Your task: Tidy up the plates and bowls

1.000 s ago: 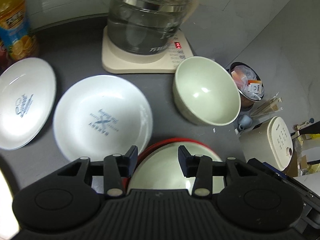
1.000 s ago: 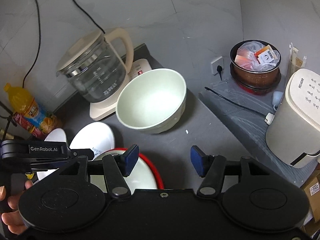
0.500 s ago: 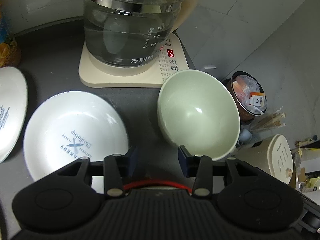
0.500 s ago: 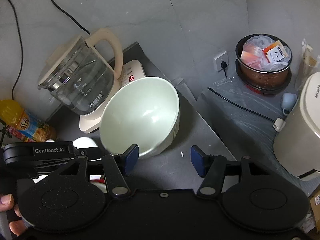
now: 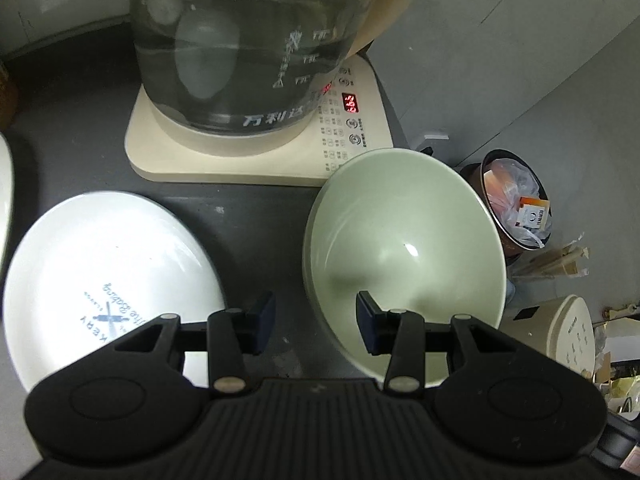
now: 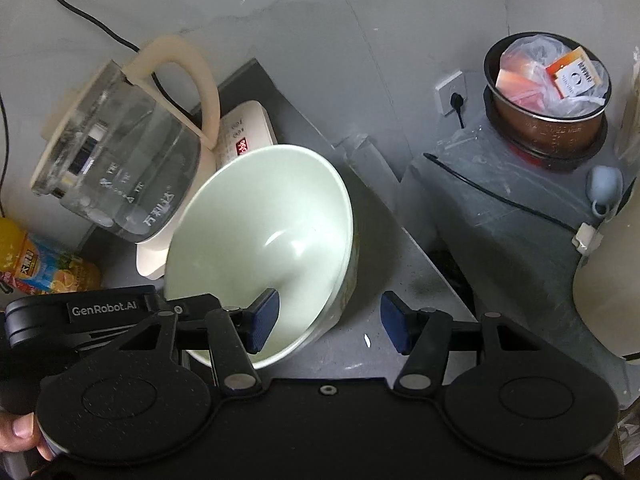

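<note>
Both grippers dropped in on the green bowl [image 5: 404, 248] vs a sec ago; the red-rimmed dish slid out of view. Left gripper [image 5: 316, 322] was part open, straddling the bowl's near rim, nothing pinched. Right gripper [image 6: 326, 320] was about half open, straddling the other rim, empty too. Bowl sat btw the kettle base [image 5: 256, 160] and counter edge, white plate [image 5: 100, 264] beside it. Prob a two-handed lift next.

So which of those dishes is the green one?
The deep bowl beside the kettle base. The plate left of it is flat, white, with blue print.

Pale green bowl [image 5: 404, 248]; white plate [image 5: 100, 272], blue lettering; cream kettle base [image 5: 256, 160]; dark grey counter [image 5: 260, 224].
</note>
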Available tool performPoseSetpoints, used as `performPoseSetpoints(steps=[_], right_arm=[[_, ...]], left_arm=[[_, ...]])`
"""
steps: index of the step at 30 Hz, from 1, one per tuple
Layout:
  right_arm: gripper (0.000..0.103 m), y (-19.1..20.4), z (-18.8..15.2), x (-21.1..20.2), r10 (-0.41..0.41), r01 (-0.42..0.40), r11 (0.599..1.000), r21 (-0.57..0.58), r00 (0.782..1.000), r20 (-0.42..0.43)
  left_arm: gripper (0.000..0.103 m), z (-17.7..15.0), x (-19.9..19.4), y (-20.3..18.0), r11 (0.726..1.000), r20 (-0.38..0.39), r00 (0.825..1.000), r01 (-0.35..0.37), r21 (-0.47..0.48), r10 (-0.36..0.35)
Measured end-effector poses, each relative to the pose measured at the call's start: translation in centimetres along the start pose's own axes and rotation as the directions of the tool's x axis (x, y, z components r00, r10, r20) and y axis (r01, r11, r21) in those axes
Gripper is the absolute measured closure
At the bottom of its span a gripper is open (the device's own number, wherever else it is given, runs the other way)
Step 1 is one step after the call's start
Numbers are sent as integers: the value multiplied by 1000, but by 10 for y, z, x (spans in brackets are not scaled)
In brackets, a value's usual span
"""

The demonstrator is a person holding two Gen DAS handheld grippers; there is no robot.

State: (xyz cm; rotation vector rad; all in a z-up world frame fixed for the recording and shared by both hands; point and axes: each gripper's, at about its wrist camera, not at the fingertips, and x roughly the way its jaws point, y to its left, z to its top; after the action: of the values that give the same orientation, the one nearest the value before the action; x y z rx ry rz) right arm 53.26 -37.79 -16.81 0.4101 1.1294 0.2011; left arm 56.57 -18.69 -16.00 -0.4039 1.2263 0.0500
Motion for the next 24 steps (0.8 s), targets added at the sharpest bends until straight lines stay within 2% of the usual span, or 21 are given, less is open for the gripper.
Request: performPoseSetpoints(steps=[5,6,7,9,11,24], right_arm=[[55,0,3,16,-15,16,1000,9,999,-31],[60,0,3,21,-22,22,1000,11,999,-45],[72,0,3,25,-33,34,999,12,998,-61],[79,2,1,30,-26,27,1000,15,997,-79],[79,3,1,26,-32,33,999,9,998,-63],[79,19,-11,-18,-10,9,999,34,1000,25]], left_arm=[[67,4,20,1,1000,-48,999,-6,-24,5],[72,4,23,1,1000,-58,998,-6,-24,5],[74,4,27,0,1000,-69,998,-1,-23,-1],[88,3,32,-1,1000,-86,996,13,-18,-15],[90,2,31,-4,1000,-88,996,-3,-2,3],[90,-2,-13,-8,997,-40,998,54,47,-52]])
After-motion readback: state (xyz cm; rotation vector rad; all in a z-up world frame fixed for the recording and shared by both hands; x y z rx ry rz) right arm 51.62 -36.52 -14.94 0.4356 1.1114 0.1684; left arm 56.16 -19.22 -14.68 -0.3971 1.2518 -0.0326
